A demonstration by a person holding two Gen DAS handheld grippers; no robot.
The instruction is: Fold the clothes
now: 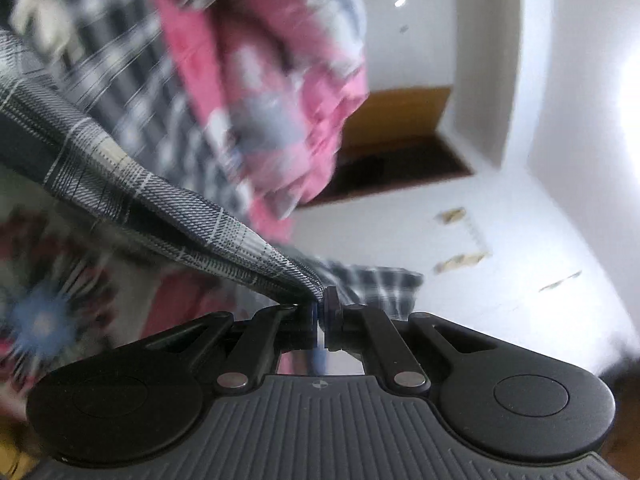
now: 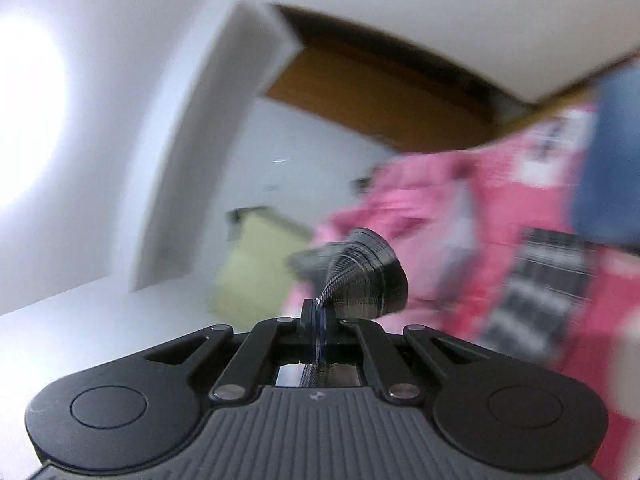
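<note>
Left tongs [image 1: 320, 308] pinching plaid cloth [image 1: 120, 168] at an edge, right tongs [image 2: 319, 314] clamped on another bit. It hangs between my hands, lifted. Light, limp, likely slips; I'd grip corners.

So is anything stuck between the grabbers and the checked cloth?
Nothing visible. The left gripper is shut right on the checked cloth, and the right gripper is shut on a bunched bit of cloth too. Nothing sits between.

Pink garment [image 1: 260, 92] motion-blurred, plaid cloth [image 1: 120, 168] cut off at left edge, blue shape [image 2: 612, 160] unidentifiable
</note>
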